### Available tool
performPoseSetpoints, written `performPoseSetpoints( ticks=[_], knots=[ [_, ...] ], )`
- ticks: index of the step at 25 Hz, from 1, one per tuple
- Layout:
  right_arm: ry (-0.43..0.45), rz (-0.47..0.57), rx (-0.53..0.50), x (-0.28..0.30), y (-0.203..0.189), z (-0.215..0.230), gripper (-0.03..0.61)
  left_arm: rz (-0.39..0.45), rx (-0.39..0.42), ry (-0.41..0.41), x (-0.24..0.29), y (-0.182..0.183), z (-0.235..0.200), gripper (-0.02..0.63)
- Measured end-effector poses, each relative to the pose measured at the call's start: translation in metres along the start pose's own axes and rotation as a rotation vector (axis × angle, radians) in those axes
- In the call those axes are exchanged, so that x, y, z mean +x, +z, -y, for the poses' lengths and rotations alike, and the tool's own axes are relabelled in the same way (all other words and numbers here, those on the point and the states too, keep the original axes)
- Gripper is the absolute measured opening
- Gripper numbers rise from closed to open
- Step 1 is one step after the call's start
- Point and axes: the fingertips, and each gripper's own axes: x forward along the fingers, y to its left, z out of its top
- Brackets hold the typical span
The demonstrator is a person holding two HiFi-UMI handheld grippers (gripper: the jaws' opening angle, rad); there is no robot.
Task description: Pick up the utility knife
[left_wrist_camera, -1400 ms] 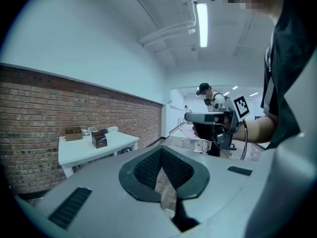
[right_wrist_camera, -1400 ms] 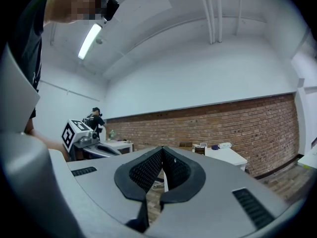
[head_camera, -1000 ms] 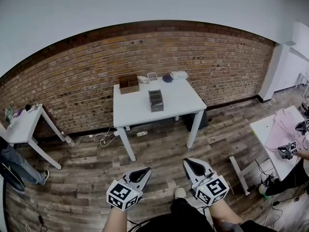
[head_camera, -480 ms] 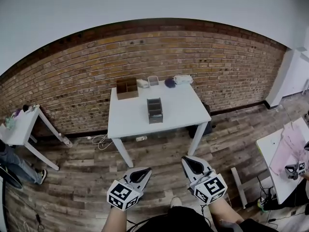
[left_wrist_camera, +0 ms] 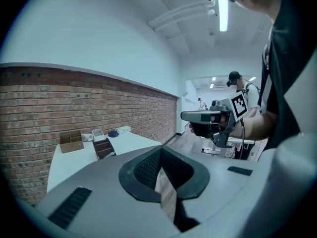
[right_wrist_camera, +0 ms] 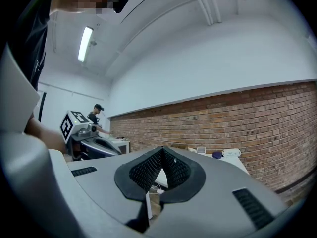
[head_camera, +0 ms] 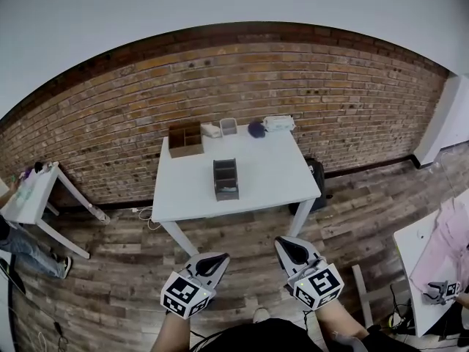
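Left hand-held gripper [head_camera: 219,258] closed, right hand-held gripper [head_camera: 283,243] closed, tabletop organizer [head_camera: 226,180]

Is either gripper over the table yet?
No: in the head view the left gripper and right gripper are above the floor, short of the table.

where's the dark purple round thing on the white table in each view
Head view: dark purple rounded object at the white table's far edge, right of centre.
Left gripper view: the object left of centre, at the table's far end.
Right gripper view: the object right of centre, beside the wall.
Shared landmark: the red brick wall behind it.
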Motion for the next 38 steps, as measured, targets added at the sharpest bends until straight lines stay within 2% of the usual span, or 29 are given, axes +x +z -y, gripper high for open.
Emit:
performPoseSetpoints(
  ticks=[6, 12, 17, 24, 38],
  knots=[
    [0.067, -0.007, 0.003, 0.015, -0.005, 0.027, -0.002, -0.009, -0.004, 0.042, 0.028, 0.006, 0.000, -0.005],
    [0.127, 0.015, 0.008, 0.036, 0.004, 0.030, -0.002, -0.023, -0.001, 0.094, 0.027, 0.012, -0.012, -0.005],
    [0.147, -0.004, 0.019, 0.043, -0.003, 0.035, -0.001, -0.002, -0.018, 0.126, 0.025, 0.017, -0.017, -0.005],
    [0.144, -0.020, 0.001, 0.054, -0.007, 0.039, 0.000, -0.004, -0.038, 0.111, 0.036, 0.005, -0.028, -0.005],
    [0.107, -0.046, -0.022, 0.098, -0.016, 0.060, -0.001, 0.040, -0.021, 0.063, 0.065, 0.018, -0.080, -0.005]
  ],
)
